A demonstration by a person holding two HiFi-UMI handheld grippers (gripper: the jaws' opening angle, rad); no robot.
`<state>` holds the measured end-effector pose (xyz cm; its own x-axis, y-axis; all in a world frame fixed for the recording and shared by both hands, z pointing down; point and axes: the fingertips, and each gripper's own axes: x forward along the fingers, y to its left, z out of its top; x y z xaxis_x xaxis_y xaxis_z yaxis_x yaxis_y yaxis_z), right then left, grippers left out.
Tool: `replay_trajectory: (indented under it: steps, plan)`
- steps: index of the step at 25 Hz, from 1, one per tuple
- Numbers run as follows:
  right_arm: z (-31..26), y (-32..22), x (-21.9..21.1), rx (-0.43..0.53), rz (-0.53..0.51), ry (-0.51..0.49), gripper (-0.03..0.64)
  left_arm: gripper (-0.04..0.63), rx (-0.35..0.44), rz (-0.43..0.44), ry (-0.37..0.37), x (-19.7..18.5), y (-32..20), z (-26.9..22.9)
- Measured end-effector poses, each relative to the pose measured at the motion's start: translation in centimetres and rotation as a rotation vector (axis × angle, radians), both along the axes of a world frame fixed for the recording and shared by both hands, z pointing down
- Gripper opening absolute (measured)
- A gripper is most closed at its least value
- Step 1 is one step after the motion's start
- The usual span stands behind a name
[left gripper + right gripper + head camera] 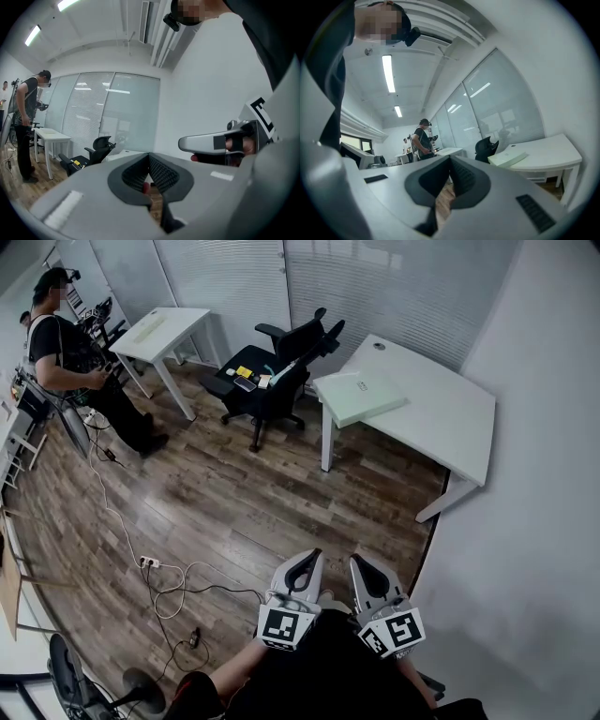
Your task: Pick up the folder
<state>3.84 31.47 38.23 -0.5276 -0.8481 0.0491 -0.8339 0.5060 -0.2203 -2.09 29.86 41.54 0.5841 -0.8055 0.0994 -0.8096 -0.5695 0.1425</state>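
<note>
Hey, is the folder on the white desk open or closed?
Closed: the folder lies flat on the white desk, cover down, no pages showing.

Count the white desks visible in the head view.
2. One white rectangular desk stands upper left; one white curved desk stands at right, bearing the pale green flat folder. Others may be hidden off-frame.
</note>
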Motion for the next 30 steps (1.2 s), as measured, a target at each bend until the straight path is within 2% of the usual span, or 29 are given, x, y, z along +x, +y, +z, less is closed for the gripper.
replay_trajectory:
  steps: [8,13,16,24,30]
  plan:
    - [0.8,-0.5,0.6,-0.030,0.022,-0.013,-0.002,0.005,-0.006,-0.012,-0.009,-0.2,0.1,0.4]
    - [1.3,-1.3,0.4,-0.041,0.033,0.002,-0.002,0.005,0.016,-0.004,-0.007,-0.5,-0.9,0.9]
    - [1.6,-1.9,0.9,-0.045,0.053,0.016,-0.002,0.005,-0.007,0.009,0.007,0.0,-1.6,1.1]
    - [2.2,-6.0,2.4,-0.078,0.093,0.025,-0.002,0.005,-0.028,0.017,0.029,1.0,-5.7,1.3]
    - [2.7,-9.5,2.8,-0.098,0.102,0.017,-0.002,0.005,0.000,0.029,0.016,1.1,-10.0,1.6]
